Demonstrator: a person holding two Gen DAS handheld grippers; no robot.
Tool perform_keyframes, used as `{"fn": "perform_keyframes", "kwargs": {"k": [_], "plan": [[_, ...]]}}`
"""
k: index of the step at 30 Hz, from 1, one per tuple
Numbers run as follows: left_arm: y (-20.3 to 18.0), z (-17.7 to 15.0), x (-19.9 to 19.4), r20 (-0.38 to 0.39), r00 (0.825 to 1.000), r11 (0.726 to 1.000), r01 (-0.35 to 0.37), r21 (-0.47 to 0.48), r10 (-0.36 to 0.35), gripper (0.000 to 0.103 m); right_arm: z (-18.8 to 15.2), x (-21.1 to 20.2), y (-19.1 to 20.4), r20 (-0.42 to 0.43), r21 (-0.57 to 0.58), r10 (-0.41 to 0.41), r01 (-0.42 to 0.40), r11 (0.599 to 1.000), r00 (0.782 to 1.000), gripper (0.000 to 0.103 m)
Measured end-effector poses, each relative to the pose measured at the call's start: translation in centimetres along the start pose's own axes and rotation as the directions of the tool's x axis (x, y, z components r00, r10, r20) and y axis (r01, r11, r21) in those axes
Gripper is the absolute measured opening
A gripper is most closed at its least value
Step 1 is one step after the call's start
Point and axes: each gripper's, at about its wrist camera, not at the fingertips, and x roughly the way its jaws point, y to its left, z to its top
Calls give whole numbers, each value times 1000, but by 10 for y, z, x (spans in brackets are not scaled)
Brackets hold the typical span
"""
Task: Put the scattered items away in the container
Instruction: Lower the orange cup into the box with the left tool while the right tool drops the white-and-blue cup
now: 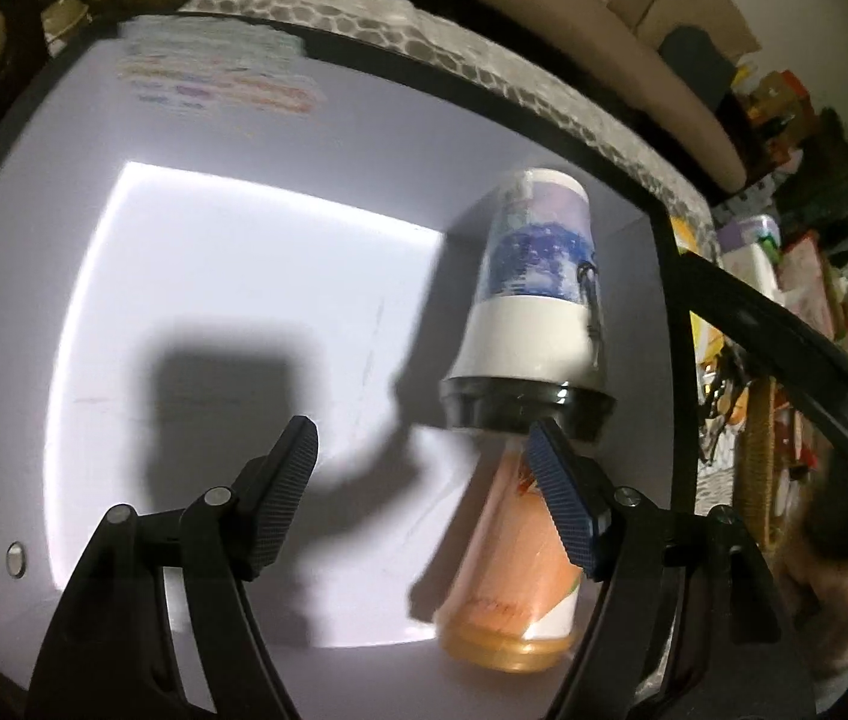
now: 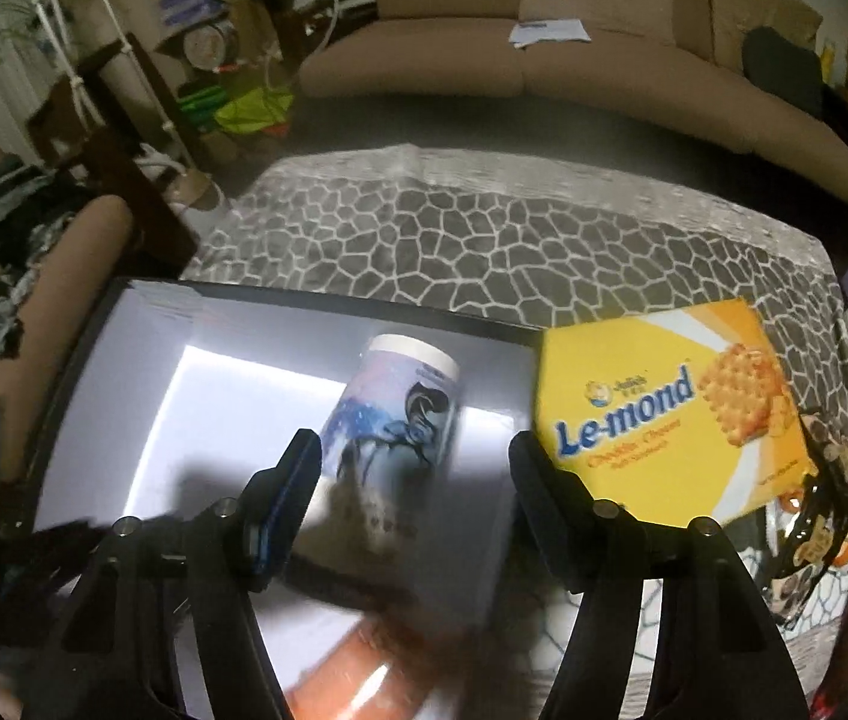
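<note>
**Ana:** Left wrist view looks straight down into the container (image 1: 33,276), a white box with smooth, glossy walls and a dark rim. What is inside?

**Ben:** Two cups lie on its floor near the right wall. One is a blue-and-white printed cup (image 1: 535,276), a tapered cylinder with a black lid, on its side. The other is an orange cup (image 1: 520,564) with a golden lid, also lying down, close behind the black lid. Whether the two touch I cannot tell.

**Ana:** And the left gripper (image 1: 424,498)?

**Ben:** Its jaws stand apart with only the box floor between them. The ribbed pads grip nothing; the right pad overlaps the orange cup in the picture, but contact is unclear.

**Ana:** What does the right wrist view add?

**Ben:** The right gripper (image 2: 411,486) hangs over the same container (image 2: 141,324), jaws apart. The blue-and-white printed cup (image 2: 399,414) shows between them, blurred, with no pad pressing on it. The orange cup (image 2: 357,666) is a blur at the bottom edge.

**Ana:** Anything outside the box?

**Ben:** A flat yellow biscuit box (image 2: 670,414), cardboard, lies on the tablecloth (image 2: 484,240), which has a grey cobblestone pattern. It sits just beside the container's far right corner. A dark snack packet (image 2: 814,516) lies near the cloth's right edge.
</note>
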Motion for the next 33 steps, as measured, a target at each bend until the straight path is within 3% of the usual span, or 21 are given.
{"fn": "perform_keyframes", "kwargs": {"k": [8,11,14,16,19,23,27,30,33], "plan": [[-52,-18,7,-1,1000,994,10,111,-10,74,-17,-30,-33,11,24,63,-63,998,998,67],[-62,-19,20,-24,998,987,-56,151,60,74,-27,-27,-41,-7,28,67,-66,997,998,67],[-50,-14,34,-29,985,975,-162,154,169,74,-38,-24,-47,-27,37,72,-71,997,997,67],[-29,-8,35,-26,975,969,-214,123,219,73,-43,-24,-50,-29,33,77,-76,997,997,67],[-5,-3,36,-72,982,984,-175,36,177,74,-45,-24,-46,-32,24,99,-98,995,995,65],[-9,-4,36,-75,977,980,-197,17,198,74,-38,-26,-34,-31,26,164,-163,986,986,60],[0,-4,29,-95,990,979,-120,-162,106,72,-36,-29,-15,-31,-18,170,-170,985,985,60],[2,-9,17,-41,996,967,-93,-239,85,71,-38,-29,-7,-36,-18,181,-182,983,983,60],[14,-10,-7,76,993,947,-66,-315,94,69,-39,-26,-4,-47,-16,186,-187,982,981,60]]}}
